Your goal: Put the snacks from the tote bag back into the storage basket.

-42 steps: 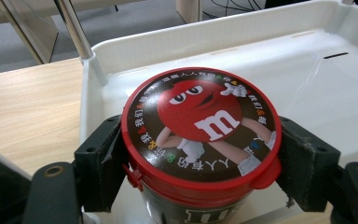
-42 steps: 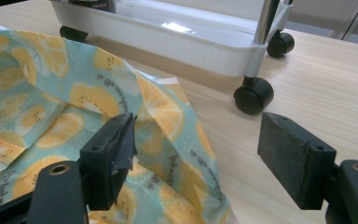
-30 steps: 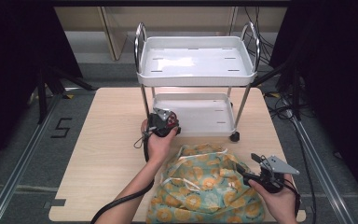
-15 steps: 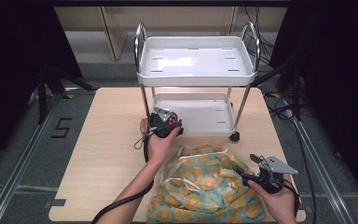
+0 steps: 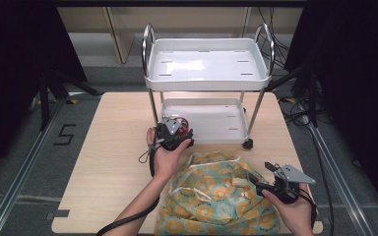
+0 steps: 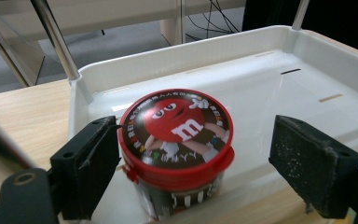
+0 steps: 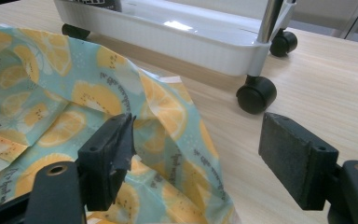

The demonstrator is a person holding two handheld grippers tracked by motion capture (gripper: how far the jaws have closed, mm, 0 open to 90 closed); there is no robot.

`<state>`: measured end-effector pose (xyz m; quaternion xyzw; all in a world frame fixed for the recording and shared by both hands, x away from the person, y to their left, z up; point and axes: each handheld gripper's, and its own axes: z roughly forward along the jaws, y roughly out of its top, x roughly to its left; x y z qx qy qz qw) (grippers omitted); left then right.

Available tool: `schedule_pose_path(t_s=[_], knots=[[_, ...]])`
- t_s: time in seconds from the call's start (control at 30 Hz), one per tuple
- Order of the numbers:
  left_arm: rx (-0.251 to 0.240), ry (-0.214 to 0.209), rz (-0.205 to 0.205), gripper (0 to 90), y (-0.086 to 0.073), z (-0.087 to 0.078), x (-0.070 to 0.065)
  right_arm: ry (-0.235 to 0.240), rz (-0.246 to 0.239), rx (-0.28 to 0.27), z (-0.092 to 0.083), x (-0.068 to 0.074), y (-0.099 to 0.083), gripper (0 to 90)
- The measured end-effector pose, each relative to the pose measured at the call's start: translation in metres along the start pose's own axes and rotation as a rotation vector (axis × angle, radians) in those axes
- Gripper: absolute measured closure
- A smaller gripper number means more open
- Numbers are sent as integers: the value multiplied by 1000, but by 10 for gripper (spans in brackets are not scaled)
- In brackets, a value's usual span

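Observation:
A red-lidded candy tub [image 6: 177, 135] stands at the near left corner of the cart's lower tray [image 6: 191, 51]. My left gripper [image 6: 198, 154] sits around it, its jaws just opened wide. The left pad [image 6: 95, 158] is close beside the tub and the right pad [image 6: 307, 163] stands well clear. From above, the left gripper [image 5: 173, 132] is at the tray's front left corner, with the tub [image 5: 182, 123] just beyond it. My right gripper [image 5: 261, 173] is open at the right edge of a lemon-print bag [image 5: 211, 196], nothing between its pads [image 7: 109, 154].
The white two-tier cart [image 5: 206, 64] stands at the table's far middle, with black casters [image 7: 256, 93] on the wood. The bag [image 7: 51, 93] lies crumpled at the front middle. Bare tabletop [image 5: 108, 147] stretches to the left. Dark stands and cables flank the table.
My left gripper's jaws have opened off the tub, and the hand has eased back slightly. The right gripper and the bag have stayed where they were.

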<state>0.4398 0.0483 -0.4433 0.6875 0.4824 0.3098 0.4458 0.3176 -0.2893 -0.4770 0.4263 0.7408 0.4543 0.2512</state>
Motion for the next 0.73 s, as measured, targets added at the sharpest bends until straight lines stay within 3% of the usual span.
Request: schedule_pose_path(t_s=[0.03,0.1,0.2,0.37,0.5,0.57,0.73], knots=[[20,5,25,155,1,-4,1,0,-8,6,-1,-1,0,274],[16,-4,38,155,1,-11,0,2,-10,3,0,-1,0,274],[5,-43,20,156,0,-22,-5,3,-3,-3,1,0,0,274],[10,-90,57,158,-9,-41,-5,2,-16,-7,1,-1,0,274],[10,-117,82,161,-24,-56,0,0,12,-5,0,1,0,274],[11,-124,92,162,-32,-62,4,5,-7,-13,0,0,0,274],[10,-131,79,168,-50,-78,17,2,-7,-5,1,0,0,274]])
